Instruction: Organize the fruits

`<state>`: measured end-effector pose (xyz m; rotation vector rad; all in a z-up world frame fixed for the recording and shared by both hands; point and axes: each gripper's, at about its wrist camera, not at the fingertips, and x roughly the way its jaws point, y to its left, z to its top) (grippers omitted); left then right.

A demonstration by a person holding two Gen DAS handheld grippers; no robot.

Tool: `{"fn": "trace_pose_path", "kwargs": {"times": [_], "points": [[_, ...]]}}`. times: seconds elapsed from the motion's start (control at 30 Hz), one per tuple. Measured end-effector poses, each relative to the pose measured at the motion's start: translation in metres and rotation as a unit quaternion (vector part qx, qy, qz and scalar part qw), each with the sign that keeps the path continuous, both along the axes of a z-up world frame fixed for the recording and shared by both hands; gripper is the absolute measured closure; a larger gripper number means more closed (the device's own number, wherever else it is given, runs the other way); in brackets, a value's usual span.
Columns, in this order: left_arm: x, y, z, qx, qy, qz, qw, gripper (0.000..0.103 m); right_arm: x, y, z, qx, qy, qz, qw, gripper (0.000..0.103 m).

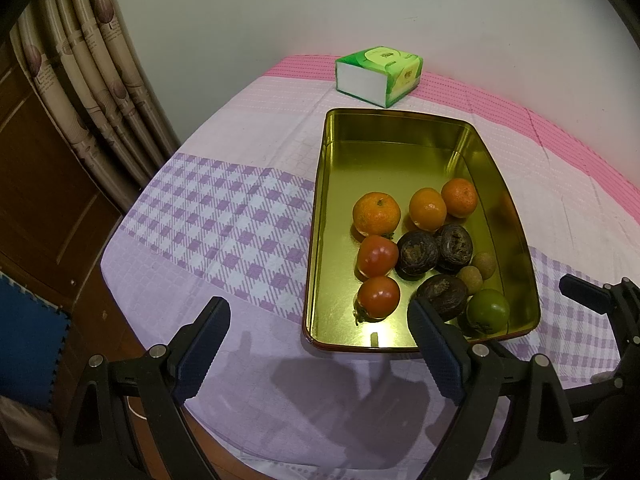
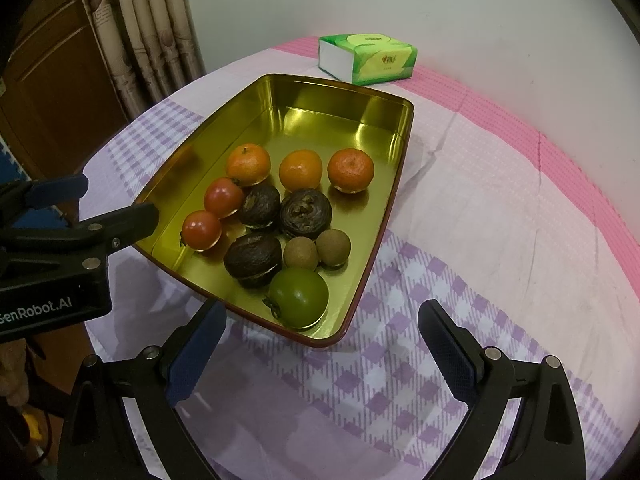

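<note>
A table under a pink and purple checked cloth (image 2: 460,208) stands against a pale wall, with a curtain (image 1: 92,80) to one side and a green tissue pack (image 2: 368,58) at the far edge. On the cloth sits a shallow gold tin tray (image 2: 304,96) that holds all the fruit, gathered toward its near end: three oranges (image 2: 300,169) in a row, two red tomatoes (image 2: 202,229), three dark wrinkled fruits (image 2: 306,213), two small brown longans (image 2: 301,254) and one green tomato (image 2: 299,298) nearest the rim. The left gripper (image 1: 318,350) and the right gripper (image 2: 322,350) both hang above the cloth just short of the tray, jaws spread wide with nothing between them. The fruits look light and round, so they will likely roll on the slick metal floor. The tomatoes seem thin-skinned and should be pinched gently across the widest part; the oranges look firmer. The longans touch each other and are small, so a narrow, centred pinch seems best.
</note>
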<state>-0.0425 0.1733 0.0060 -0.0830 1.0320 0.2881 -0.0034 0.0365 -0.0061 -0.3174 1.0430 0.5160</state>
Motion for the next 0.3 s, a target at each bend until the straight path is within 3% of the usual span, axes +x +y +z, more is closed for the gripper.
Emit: {"fn": "trace_pose_path", "kwargs": {"times": [0.3], "points": [[-0.0011, 0.0008, -0.0003, -0.006, -0.003, 0.002, 1.0000, 0.014, -0.0015, -0.0001, -0.0001, 0.001, 0.000, 0.001, 1.000, 0.007]]}}
